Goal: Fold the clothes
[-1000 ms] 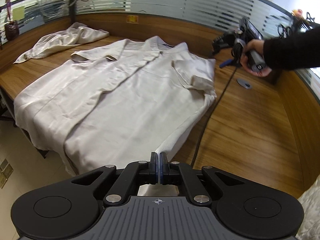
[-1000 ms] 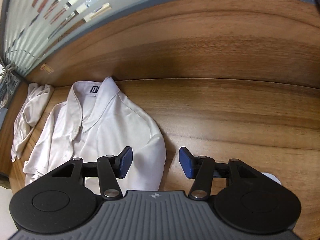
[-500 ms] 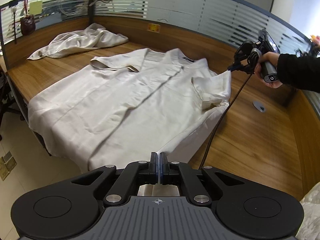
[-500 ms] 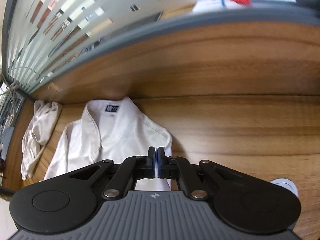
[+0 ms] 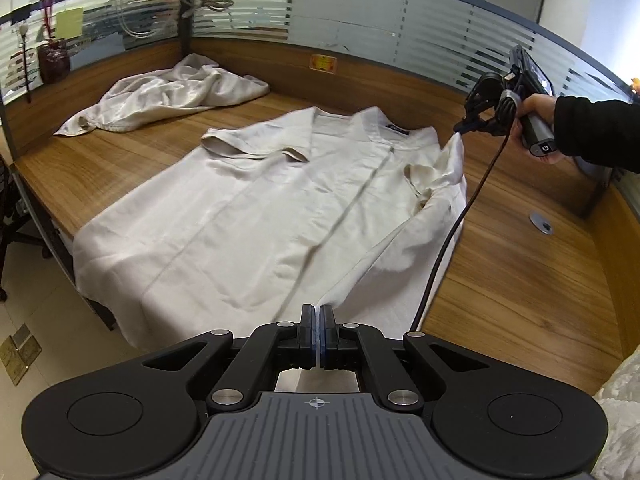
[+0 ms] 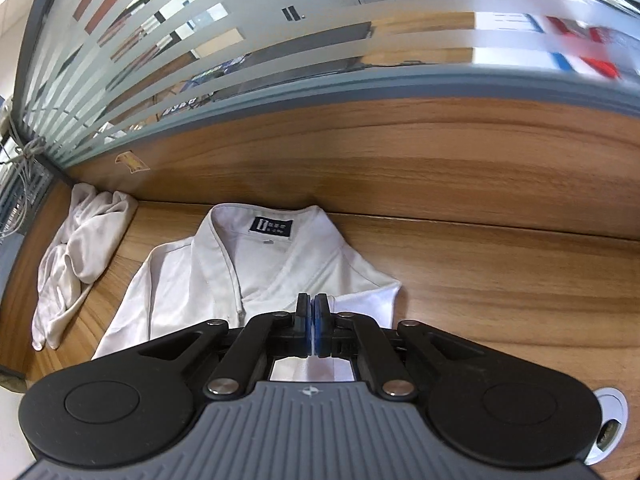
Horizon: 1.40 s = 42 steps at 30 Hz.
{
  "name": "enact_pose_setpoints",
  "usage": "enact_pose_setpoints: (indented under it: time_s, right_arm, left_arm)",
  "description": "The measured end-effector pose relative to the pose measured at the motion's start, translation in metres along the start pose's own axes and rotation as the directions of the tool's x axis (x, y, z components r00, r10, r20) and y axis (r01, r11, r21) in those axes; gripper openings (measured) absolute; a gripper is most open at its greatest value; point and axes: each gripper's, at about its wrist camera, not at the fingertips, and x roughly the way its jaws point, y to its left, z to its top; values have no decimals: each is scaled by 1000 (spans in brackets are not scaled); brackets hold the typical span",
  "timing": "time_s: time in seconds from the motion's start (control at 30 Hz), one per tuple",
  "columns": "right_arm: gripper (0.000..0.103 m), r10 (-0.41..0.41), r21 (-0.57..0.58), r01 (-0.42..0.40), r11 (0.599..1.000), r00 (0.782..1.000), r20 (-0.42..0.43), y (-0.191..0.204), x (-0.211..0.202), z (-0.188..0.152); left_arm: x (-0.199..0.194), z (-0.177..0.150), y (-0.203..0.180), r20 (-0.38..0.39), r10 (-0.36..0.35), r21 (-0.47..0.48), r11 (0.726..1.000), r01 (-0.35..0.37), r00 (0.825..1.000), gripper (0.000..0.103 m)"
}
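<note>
A wood-grain desk (image 5: 520,280) fills both views, walled by wooden partition panels topped with striped frosted glass (image 5: 360,20). A cream shirt (image 5: 260,220) lies spread across the middle of the left wrist view, its hem overhanging the desk's near edge. The left gripper (image 5: 318,336) is pinched tight on the hem at bottom centre. The right gripper (image 6: 313,328), at the upper right in that view, is clamped on the sleeve edge. A second crumpled garment (image 5: 172,96) sits upper left. A grey cable grommet (image 5: 541,223) is set in the desk at right.
</note>
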Motion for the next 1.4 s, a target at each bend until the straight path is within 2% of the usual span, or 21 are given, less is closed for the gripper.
enact_pose_setpoints:
  time_s: [0.3,0.47,0.57,0.67,0.7,0.73,0.77,0.8,0.87,1.0,1.2,1.3,1.4]
  right_arm:
    - [1,-30,-95,26,995,999,-38,55,50,19]
    - [1,-67,-126,57,990,995,-75,70,86,22]
    - [2,-89,-155,72,985,990,-107,78,104,17]
    - [7,-109,-203,84,976,987,-117,86,113,11]
    - [21,-107,-225,80,971,988,-111,89,111,9]
    - [36,-104,-248,76,966,989,-103,92,108,8]
    - [40,-102,-270,74,960,991,-91,94,102,6]
    - [43,-98,-293,71,953,992,-77,96,94,5]
    - [46,-68,-328,45,943,996,-59,101,75,0]
    - [52,4,-373,-28,928,998,-67,103,28,-14]
    - [57,48,-469,-81,879,995,-83,108,-49,-54]
    - [59,46,-497,-78,864,996,-77,108,-85,-82]
    - [61,53,-484,-83,871,996,-76,102,-116,-114]
  left_arm:
    - [10,8,35,5,97,-112,989,-96,995,4]
    - [33,5,58,-84,139,-179,972,-153,987,4]
    - [41,0,69,-115,123,-218,965,-146,986,4]
    - [43,-2,75,-120,94,-246,961,-122,988,6]
    - [42,-2,78,-116,82,-256,960,-110,990,12]
    - [41,-2,80,-113,67,-264,960,-95,991,18]
    - [40,-2,82,-108,53,-271,959,-80,993,28]
    - [39,-3,84,-102,46,-276,958,-72,994,34]
    - [38,-4,87,-98,28,-273,960,-54,995,39]
    - [39,-13,96,-117,-13,-220,975,-13,993,54]
    - [59,-29,109,-202,-101,-72,993,88,974,55]
    - [70,-34,109,-242,-133,27,989,144,961,55]
    - [72,-35,109,-259,-161,105,975,194,952,55]
